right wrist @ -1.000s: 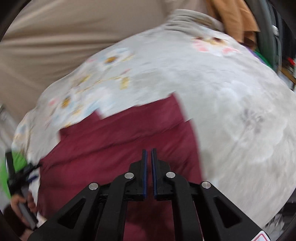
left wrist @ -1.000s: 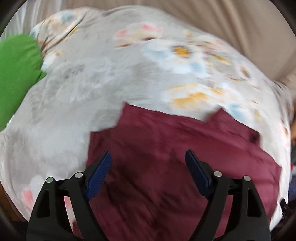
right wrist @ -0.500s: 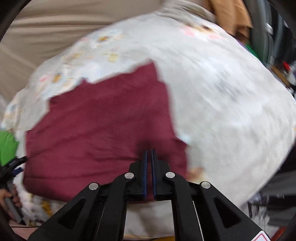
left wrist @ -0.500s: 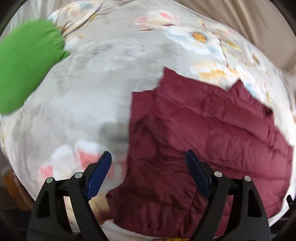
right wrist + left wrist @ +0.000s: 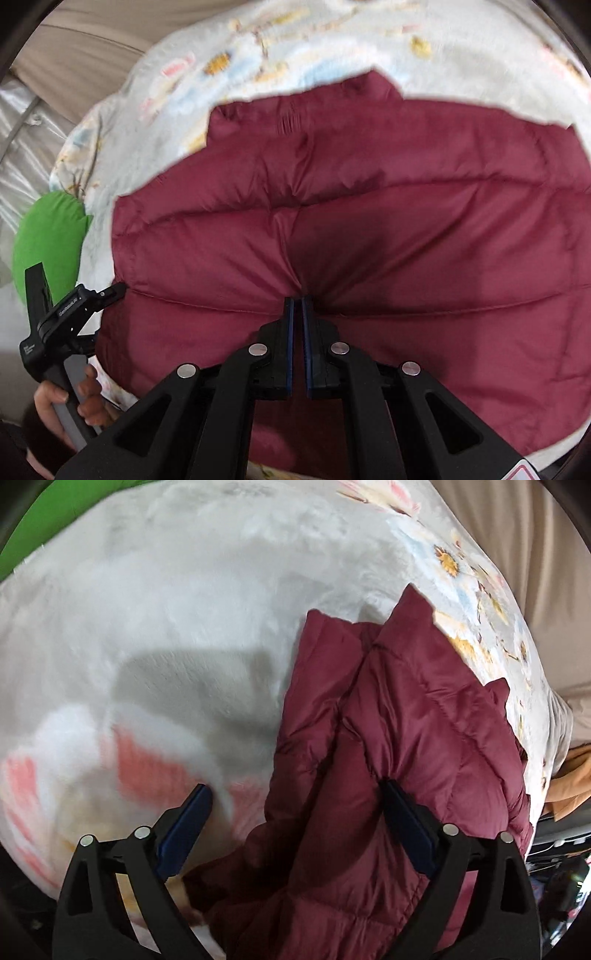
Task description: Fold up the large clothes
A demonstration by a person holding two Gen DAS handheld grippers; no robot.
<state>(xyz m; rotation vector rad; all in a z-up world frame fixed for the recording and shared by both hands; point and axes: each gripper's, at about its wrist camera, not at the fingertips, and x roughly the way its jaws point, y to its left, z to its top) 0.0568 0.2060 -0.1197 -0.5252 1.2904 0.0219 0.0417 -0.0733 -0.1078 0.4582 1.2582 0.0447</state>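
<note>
A maroon quilted puffer jacket (image 5: 369, 221) lies on a floral blanket (image 5: 258, 48). My right gripper (image 5: 298, 306) is shut on a pinch of the jacket's fabric near its lower middle, which puckers at the fingertips. In the left wrist view the jacket (image 5: 424, 716) fills the right half, bunched in folds. My left gripper (image 5: 295, 805) is open at the jacket's left edge, its right finger against the fabric and its left finger over the blanket (image 5: 166, 609). The left gripper also shows in the right wrist view (image 5: 110, 291), held by a hand at the jacket's left edge.
A green cushion (image 5: 48, 236) lies left of the jacket, also at the top left of the left wrist view (image 5: 37, 528). Beige fabric (image 5: 535, 554) stands behind the blanket. An orange cloth (image 5: 569, 779) lies off the blanket's right edge.
Both cameras have come much closer to the jacket. My left gripper has swung to the jacket's left edge. The jacket there is now bunched into folds. My right gripper stays shut.
</note>
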